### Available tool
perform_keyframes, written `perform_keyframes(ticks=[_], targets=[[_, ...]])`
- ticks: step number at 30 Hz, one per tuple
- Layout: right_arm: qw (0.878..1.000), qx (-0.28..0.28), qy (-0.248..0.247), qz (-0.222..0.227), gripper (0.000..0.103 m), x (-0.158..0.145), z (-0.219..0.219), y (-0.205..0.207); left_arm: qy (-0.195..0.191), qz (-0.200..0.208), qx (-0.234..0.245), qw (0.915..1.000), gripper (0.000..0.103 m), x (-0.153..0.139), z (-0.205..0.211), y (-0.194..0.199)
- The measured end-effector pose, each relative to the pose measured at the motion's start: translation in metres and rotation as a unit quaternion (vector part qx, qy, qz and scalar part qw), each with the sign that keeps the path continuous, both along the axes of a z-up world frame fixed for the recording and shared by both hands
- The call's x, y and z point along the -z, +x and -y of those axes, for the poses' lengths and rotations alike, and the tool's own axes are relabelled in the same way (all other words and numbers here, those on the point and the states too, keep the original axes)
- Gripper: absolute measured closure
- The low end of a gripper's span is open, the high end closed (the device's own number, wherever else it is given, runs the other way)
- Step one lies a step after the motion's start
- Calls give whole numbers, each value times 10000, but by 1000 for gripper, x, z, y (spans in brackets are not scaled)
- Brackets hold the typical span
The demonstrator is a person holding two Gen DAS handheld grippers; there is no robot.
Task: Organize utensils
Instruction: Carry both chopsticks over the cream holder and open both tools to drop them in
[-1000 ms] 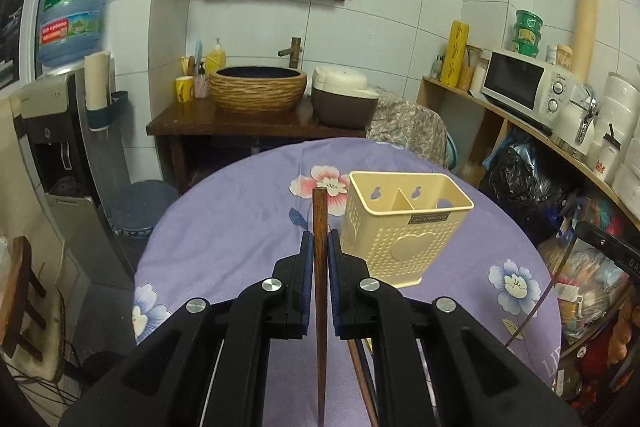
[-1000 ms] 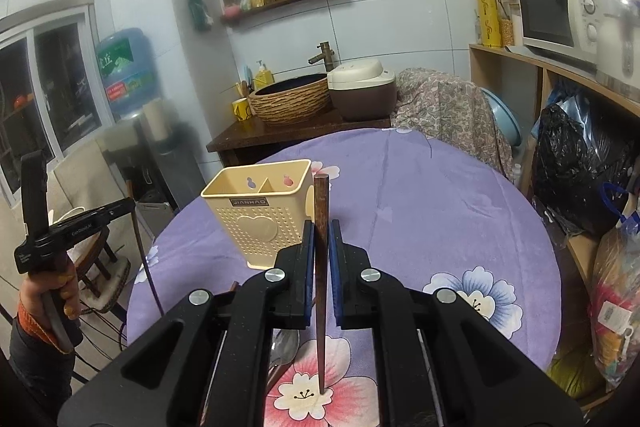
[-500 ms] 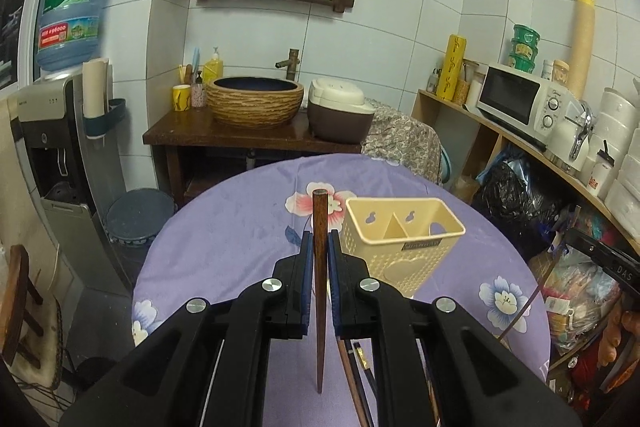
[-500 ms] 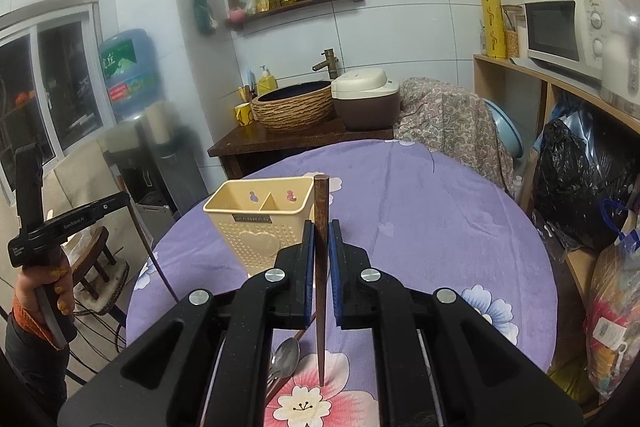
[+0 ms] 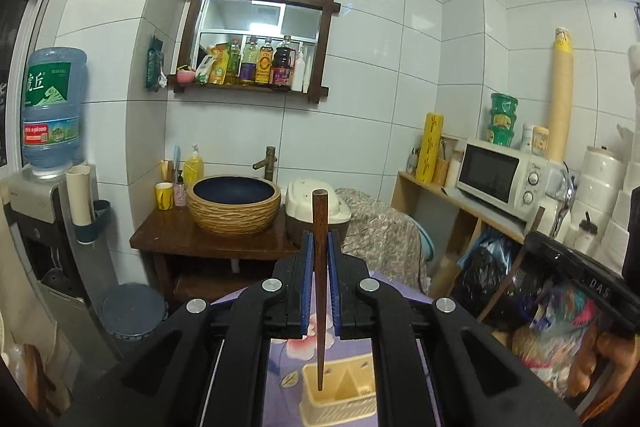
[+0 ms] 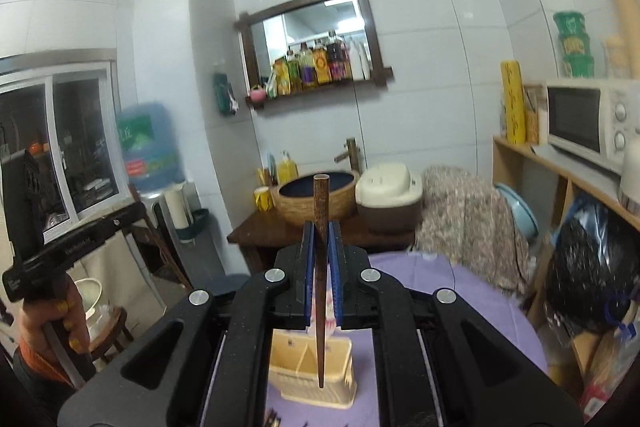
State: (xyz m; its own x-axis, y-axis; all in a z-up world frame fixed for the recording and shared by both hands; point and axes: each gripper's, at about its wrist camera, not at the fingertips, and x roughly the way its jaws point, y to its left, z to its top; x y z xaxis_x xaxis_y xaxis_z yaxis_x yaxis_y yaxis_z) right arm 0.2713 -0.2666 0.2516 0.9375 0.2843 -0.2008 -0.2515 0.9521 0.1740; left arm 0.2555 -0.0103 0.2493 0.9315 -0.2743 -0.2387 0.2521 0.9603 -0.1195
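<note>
A dark wooden chopstick [image 5: 320, 267] is clamped upright between the blue pads of the left hand-held gripper [image 5: 320, 259], at the centre of the left wrist view; its blunt end stands above the jaws and its thin tip hangs below them. The jaws are closed tight on it. Under that tip, at the bottom centre of the frame, a cream utensil holder [image 5: 340, 393] with a divided top is seen on the purple flowered worktop [image 5: 288, 351]; whether the tip is inside a compartment cannot be told.

In the right wrist view a second dark chopstick [image 6: 321, 267] is gripped in the same upright way by the right hand-held gripper [image 6: 321, 259], whose jaws are likewise closed on it. The same cream holder [image 6: 312, 371] is seen below it at the bottom centre, standing on the purple worktop [image 6: 472, 299].

At the left edge of the right wrist view the other gripper is seen held by a hand [image 6: 60, 323] with an orange sleeve. In the left wrist view, at the lower right, the other gripper is seen partly, blurred.

Behind, in the middle of both frames, a woven basin [image 5: 234, 207] on a dark wooden stand, a white rice cooker [image 5: 316, 205] and a microwave [image 5: 500, 175] on a shelf at the right are visible.
</note>
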Motion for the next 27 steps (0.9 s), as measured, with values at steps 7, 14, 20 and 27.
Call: perform_keyframes(ticks=[7, 14, 20, 27], targets=[[9997, 180, -66, -171, 95, 43, -20, 34, -7, -333, -53, 9994, 95, 45, 21, 34], [9971, 160, -195, -723, 95, 104, -29, 59, 187, -845, -24, 9962, 95, 107, 28, 49], [9939, 145, -240, -1068, 95, 136, -33, 73, 261, -1279, -45, 9914, 95, 144, 25, 62], [9932, 181, -126, -1140, 95, 144, -31, 86, 258, -1454, -114, 9890, 95, 157, 24, 72]])
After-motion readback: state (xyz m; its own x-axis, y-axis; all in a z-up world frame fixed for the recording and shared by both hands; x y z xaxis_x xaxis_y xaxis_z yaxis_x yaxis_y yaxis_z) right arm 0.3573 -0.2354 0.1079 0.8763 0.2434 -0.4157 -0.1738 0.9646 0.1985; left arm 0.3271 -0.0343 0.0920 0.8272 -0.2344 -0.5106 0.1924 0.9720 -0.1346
